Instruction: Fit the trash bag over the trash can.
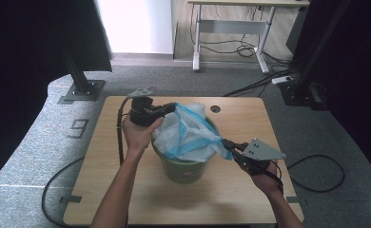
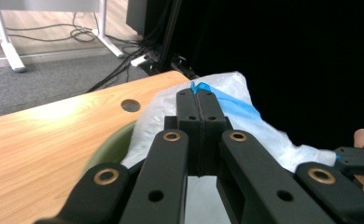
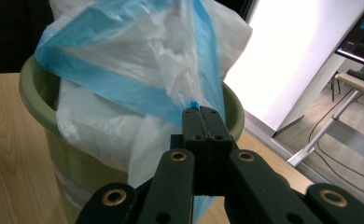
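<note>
1. Wood-grain desk (image 1: pixel 126 190) carries everything, and I keep the work near its middle so both my hands can reach the job from opposite sides.

2. Olive-green bin (image 1: pixel 186 170) stands upright on the desk, between my two forearms. It stays put as the anchor, I judge, so the liner can be pulled against it.

3. White plastic bag (image 1: pixel 181 135) with a blue drawstring band (image 3: pixel 105 84) sits inside the bin, its upper part drawn up and out over the rim. It looks stretched between my two grips, which is why the mouth stands open rather than slumping.

4. My left tool (image 1: pixel 170 108) is at the far-left side of the rim, jaws pressed together on the blue edge of the bag; a scrap of blue peeps out at the tips in the left gripper view (image 2: pixel 199 95). I hold it there to keep that side of the mouth taut.

5. My right tool (image 1: pixel 227 143) is at the near-right side, also clamped on the blue band, with the plastic running down from its tips (image 3: pixel 199 114). Pulling outward here, I reckon, lets me either seat the band over the rim or lift the bag free; I cannot tell which.
</note>
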The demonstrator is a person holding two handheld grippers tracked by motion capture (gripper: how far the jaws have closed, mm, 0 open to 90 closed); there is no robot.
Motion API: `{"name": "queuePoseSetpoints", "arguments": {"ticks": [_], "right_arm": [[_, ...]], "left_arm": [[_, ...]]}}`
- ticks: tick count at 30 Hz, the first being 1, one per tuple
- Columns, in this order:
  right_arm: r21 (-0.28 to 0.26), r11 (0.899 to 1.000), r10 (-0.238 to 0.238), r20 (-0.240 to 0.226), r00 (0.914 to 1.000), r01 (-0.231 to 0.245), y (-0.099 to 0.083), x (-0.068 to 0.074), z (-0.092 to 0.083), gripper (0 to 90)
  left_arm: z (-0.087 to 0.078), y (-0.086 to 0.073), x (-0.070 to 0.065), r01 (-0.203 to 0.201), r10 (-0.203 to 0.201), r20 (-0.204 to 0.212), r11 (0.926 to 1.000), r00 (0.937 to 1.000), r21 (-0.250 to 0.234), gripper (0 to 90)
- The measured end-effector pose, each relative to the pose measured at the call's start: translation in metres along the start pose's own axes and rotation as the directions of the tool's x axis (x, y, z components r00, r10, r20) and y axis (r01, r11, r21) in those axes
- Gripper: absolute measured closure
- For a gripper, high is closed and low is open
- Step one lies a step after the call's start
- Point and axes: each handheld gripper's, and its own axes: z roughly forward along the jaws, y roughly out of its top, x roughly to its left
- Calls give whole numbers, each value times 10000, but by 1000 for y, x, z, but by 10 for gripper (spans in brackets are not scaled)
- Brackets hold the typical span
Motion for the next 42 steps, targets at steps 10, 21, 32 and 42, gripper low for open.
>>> {"name": "queuePoseSetpoints", "arguments": {"ticks": [10,21,32,42], "right_arm": [[-143,9992,382,365,9986,-377,0,-17,-15,890],[-217,9961,848,-124,9963,-851,-25,-5,-38,890],[521,9905,1313,-910,9872,-1270,-65,20,-31,890],[969,9879,1356,-1603,9777,-1211,-82,32,-20,890]], "left_arm": [[-38,-7,19,160,-166,-162,9991,9997,-401,900],[-84,-57,19,48,-45,56,9983,10000,-574,900],[-94,-104,36,432,-430,86,9986,9990,-293,900],[-107,-126,46,519,-513,177,9981,9985,-345,900]]}}
